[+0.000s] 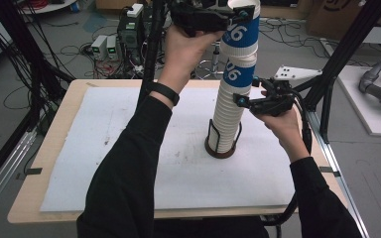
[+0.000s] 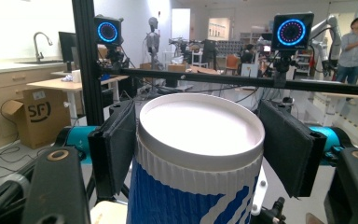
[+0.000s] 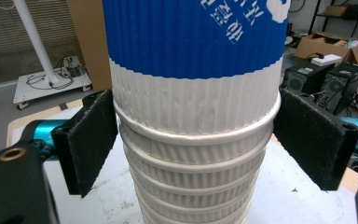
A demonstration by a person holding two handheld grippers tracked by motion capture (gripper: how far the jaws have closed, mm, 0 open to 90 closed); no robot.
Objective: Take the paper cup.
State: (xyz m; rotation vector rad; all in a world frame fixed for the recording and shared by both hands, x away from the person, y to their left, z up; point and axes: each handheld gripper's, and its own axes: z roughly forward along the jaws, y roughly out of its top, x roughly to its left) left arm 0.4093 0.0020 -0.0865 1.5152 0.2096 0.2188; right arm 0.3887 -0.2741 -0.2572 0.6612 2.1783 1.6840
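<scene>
the left gripper fingers clamped the top blue-and-white ribbed paper cup; it should lift straight up, while the right gripper fingers pressed the white cup stack below.

White "96" shows on the blue band of the top cup; "SF" marks a cardboard box.

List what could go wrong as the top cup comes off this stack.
1. The left gripper clamps the top cup just under its rim; the thin wall may crush or slip.
2. The next cup may stick and lift along.
3. The tall stack leans out of its holder; the right gripper sits high up, so the stack could tip.
</scene>
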